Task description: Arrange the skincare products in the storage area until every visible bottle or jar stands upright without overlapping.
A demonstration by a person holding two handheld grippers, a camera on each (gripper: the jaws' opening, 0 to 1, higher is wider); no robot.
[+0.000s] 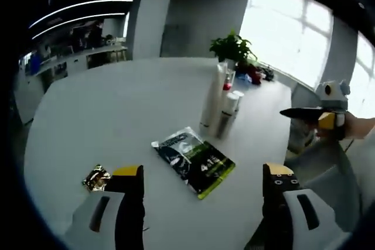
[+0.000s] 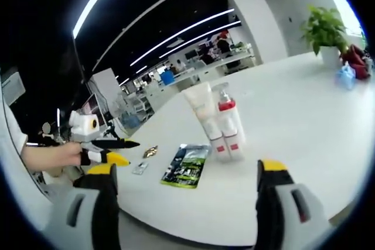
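— Going left to right from my left tool (image 1: 202, 180), what's on the desk (image 1: 117, 109)?

— A small gold foil packet (image 1: 96, 177) lies just beside my left jaw tip. Right of it, a dark green sachet (image 1: 194, 160) lies flat between and ahead of my jaws. Further on and to the right, the white tube (image 1: 212, 96) stands upright with the smaller bottles (image 1: 228, 109) touching or just beside it. A potted plant (image 1: 232, 46) sits at the far edge. My right tool (image 1: 319, 116) comes in from the right side.

— And the tools?

— Both are spread wide and empty. In the right gripper view, my right tool (image 2: 186, 182) faces the same cluster: tube (image 2: 202, 109) at left, red-capped bottle (image 2: 227, 120) at right, sachet (image 2: 187, 165) lying in front and to the left, long axis pointing roughly towards me.

— Which hand goes?

— I judge the bottles already upright, so the flat sachet is what remains, if it counts. It lies dead ahead of my left tool, nearer than to the right, so the left should take it.
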